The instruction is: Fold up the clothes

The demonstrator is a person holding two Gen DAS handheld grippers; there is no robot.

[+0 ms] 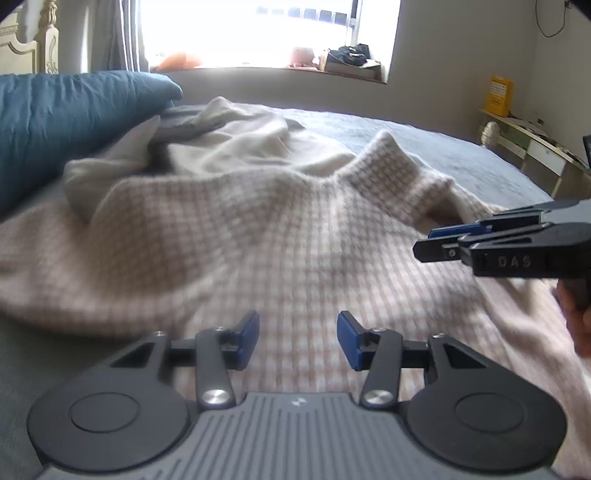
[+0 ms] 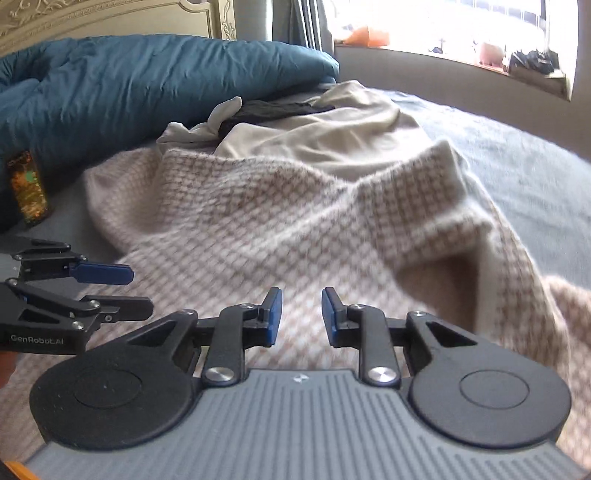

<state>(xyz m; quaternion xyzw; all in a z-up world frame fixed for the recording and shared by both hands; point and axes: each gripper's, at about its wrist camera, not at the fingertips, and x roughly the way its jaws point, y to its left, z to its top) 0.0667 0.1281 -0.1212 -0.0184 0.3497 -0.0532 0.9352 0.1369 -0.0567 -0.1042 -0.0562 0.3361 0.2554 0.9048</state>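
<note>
In the left wrist view, the left gripper [image 1: 298, 339] hangs part open and empty over the checked knit garment [image 1: 258, 236], bare grey bedspread [image 1: 424, 144] lying far right. In the right wrist view, the right gripper [image 2: 301, 317] has a narrow gap, gripping nothing, above the garment's near edge; the teal duvet [image 2: 129, 85] bounds the far left.

Daylight floods from the blown-out window [image 1: 258, 33], leaving the blanket [image 1: 277, 240] softly blurred in both views, with fisheye bending at the edges and dark vignetted corners.
</note>
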